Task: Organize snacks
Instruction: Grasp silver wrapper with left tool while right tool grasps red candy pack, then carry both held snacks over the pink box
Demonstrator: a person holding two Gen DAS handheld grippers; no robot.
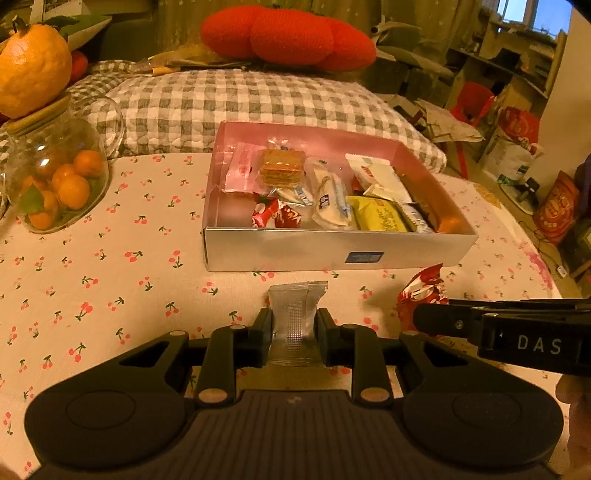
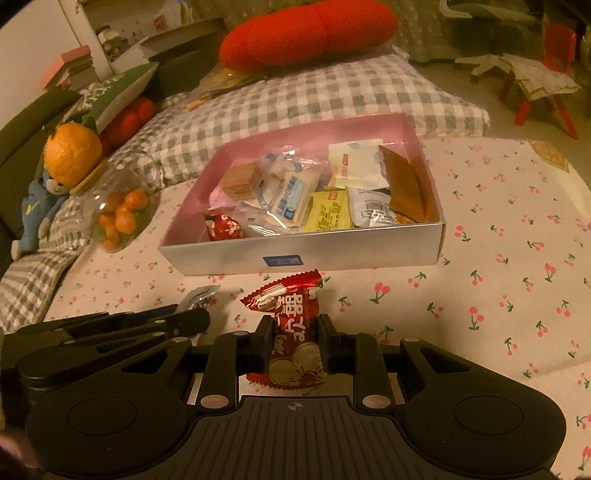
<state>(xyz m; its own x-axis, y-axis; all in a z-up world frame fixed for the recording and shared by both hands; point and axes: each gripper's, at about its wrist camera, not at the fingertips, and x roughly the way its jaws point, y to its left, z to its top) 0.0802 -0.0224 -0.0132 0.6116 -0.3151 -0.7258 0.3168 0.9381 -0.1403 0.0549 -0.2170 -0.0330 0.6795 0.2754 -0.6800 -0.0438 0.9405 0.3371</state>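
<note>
Covering the table is a pale tablecloth (image 1: 110,266) printed all over with small red cherries, and it runs back to a grey-and-white checked quilt (image 1: 229,103) with a big red knitted cushion (image 1: 291,35) lying on top. On the cloth sits an open snack box (image 1: 332,251), silver outside and pink inside, holding a jumble of wrapped snacks: a wafer biscuit pack (image 1: 282,167), white sachets, a yellow packet (image 1: 378,214) and small red candies (image 1: 277,214).

The left gripper (image 1: 294,328) is nearly closed, its two fingers pinching a clear silvery snack packet (image 1: 295,321) that stands upright just in front of the box's near wall. The right gripper (image 2: 291,347) is likewise clamped on a red snack packet (image 2: 291,332) with white characters, held upright just short of the same wall; in the left wrist view this red packet shows just beside the right gripper's black finger.

To the left of the box a glass jar (image 1: 55,173) lies tipped on its side with small oranges inside, a large orange-shaped stopper (image 1: 33,66) at its mouth, and a blue plush toy (image 2: 40,206) rests near it. Beyond the table edge the room is cluttered: a red plastic chair (image 2: 554,70), shelving, and printed bags (image 1: 517,147) on the floor.
</note>
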